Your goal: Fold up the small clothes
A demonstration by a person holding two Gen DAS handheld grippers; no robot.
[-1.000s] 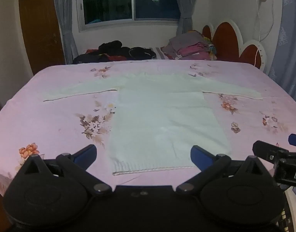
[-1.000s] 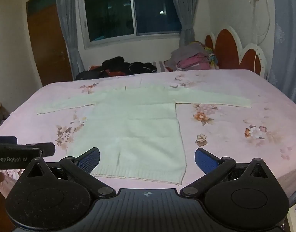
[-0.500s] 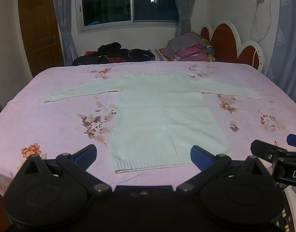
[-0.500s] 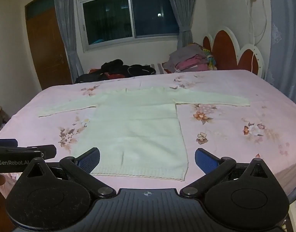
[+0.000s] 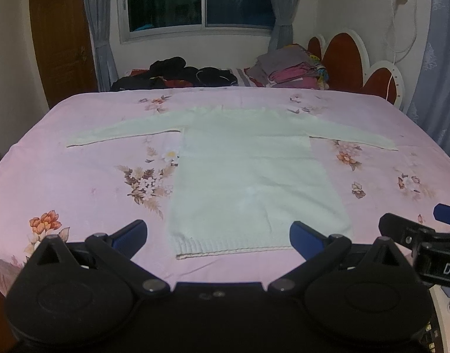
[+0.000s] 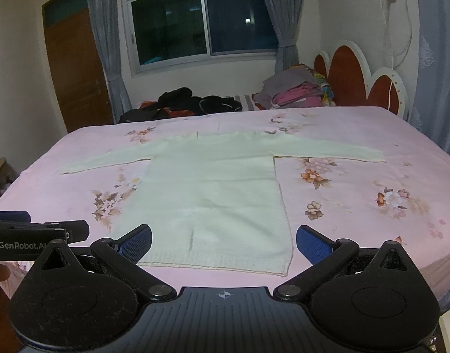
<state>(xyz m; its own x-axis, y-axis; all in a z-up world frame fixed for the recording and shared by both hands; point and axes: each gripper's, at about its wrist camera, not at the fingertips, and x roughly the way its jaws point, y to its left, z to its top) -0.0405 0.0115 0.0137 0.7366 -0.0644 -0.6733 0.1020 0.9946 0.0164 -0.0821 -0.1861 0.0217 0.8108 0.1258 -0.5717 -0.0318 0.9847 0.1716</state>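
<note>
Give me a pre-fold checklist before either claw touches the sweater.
1. Sweater lies flat on the bed, both sleeves spread: ok.
2. Left claw open, holding nothing: ok.
3. Right claw open, holding nothing: ok.
4. Hem nearest both claws, unobstructed: ok.
5. Clothes piles at the far edge, apart from the sweater: ok.
6. Sweater front or back up: cannot tell.

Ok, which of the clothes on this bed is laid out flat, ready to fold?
The pale sweater in the middle of the bed, flat with both sleeves spread out. The dark clothes and the folded stack at the far edge are heaped.
</note>
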